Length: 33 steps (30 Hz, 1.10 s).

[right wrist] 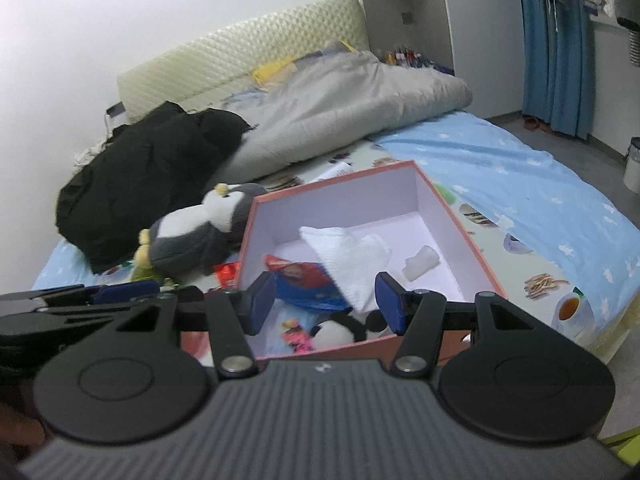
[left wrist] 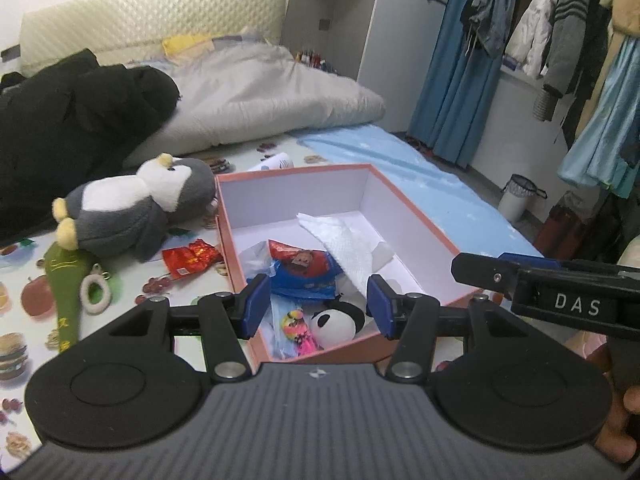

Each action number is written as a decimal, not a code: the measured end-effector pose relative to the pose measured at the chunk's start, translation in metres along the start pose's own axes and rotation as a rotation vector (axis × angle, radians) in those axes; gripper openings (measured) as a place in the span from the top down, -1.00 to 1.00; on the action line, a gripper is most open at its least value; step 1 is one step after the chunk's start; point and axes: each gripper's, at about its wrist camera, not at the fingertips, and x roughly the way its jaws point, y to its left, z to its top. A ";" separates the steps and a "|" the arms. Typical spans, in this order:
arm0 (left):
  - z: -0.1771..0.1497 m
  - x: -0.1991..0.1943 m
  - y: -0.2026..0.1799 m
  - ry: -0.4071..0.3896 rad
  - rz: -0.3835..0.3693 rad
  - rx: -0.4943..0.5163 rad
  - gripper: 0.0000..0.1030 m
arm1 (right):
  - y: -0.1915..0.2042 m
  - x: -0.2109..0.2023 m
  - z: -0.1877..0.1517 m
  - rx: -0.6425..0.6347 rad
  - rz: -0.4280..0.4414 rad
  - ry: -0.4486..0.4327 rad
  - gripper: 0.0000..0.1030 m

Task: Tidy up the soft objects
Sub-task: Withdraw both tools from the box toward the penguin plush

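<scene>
Both claws, left gripper (left wrist: 316, 306) and right gripper (right wrist: 325, 303), hung jaws apart and empty, tilted down over the pink box (left wrist: 416, 216); penguin plush (left wrist: 136, 208) lay at ten o'clock.

We saw a grey quilt (left wrist: 272, 92) bunched against a cream headboard (left wrist: 152, 16). Blue curtains (left wrist: 460, 80) hung beside clothes (left wrist: 560, 28), with a white bin (left wrist: 518, 198) below.
</scene>
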 end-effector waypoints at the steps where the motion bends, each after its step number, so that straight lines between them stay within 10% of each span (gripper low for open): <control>1: -0.003 -0.008 0.000 -0.008 0.002 0.001 -0.16 | 0.004 -0.006 -0.003 -0.004 0.003 -0.005 -0.13; 33: -0.119 -0.133 0.101 -0.110 0.274 -0.159 -0.24 | 0.112 -0.030 -0.087 -0.187 0.242 0.019 -0.13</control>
